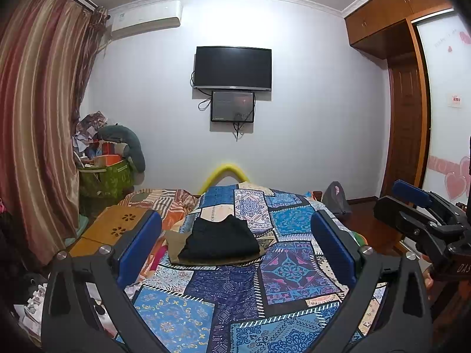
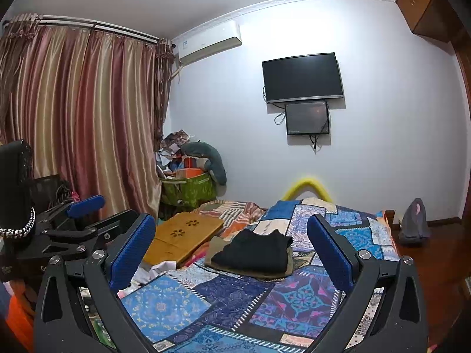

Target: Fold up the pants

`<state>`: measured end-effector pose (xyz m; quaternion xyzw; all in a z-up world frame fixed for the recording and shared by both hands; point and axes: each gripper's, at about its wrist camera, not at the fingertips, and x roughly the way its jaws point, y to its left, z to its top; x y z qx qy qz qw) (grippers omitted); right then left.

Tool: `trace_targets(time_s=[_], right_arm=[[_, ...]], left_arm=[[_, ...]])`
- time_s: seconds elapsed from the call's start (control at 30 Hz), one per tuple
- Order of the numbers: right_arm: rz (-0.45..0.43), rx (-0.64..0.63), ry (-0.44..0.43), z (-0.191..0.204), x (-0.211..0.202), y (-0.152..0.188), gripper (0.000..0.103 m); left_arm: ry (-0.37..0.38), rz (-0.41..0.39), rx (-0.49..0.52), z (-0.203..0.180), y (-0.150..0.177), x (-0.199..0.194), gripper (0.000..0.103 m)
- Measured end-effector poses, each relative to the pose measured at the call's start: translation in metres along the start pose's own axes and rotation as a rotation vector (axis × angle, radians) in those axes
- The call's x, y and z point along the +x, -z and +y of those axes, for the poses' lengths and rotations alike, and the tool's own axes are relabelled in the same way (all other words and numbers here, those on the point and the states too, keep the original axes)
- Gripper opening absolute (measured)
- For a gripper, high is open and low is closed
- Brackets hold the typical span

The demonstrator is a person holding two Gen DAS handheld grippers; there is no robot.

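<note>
Folded black pants [image 1: 220, 239] lie on top of a folded olive-brown garment [image 1: 176, 245] in the middle of the patchwork bedspread [image 1: 235, 294]. The pile shows in the right wrist view too: black pants [image 2: 254, 251] over the olive garment [image 2: 216, 247]. My left gripper [image 1: 235, 247] is open and empty, held above the near part of the bed, well short of the pile. My right gripper [image 2: 231, 250] is open and empty, also back from the pile. The right gripper shows at the right edge of the left wrist view [image 1: 424, 214]. The left gripper shows at the left of the right wrist view [image 2: 73, 220].
A wooden lap tray [image 1: 114, 226] lies on the bed's left side, beside an orange striped cloth [image 1: 173, 203]. A green box of clutter [image 1: 106, 176] stands by the curtain [image 1: 38, 117]. A grey bag [image 2: 413, 223] sits on the floor at the right. A TV [image 1: 232, 67] hangs on the far wall.
</note>
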<state>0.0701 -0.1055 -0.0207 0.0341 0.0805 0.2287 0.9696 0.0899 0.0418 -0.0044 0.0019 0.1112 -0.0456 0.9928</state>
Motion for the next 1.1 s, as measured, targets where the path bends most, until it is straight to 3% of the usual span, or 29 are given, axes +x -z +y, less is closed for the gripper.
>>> trace_targets(time_s=[1.1], right_arm=[[-0.006, 0.026, 0.021, -0.014, -0.002, 0.0, 0.102]], left_arm=[[0.05, 0.014, 0.018, 0.0, 0.003, 0.004, 0.102]])
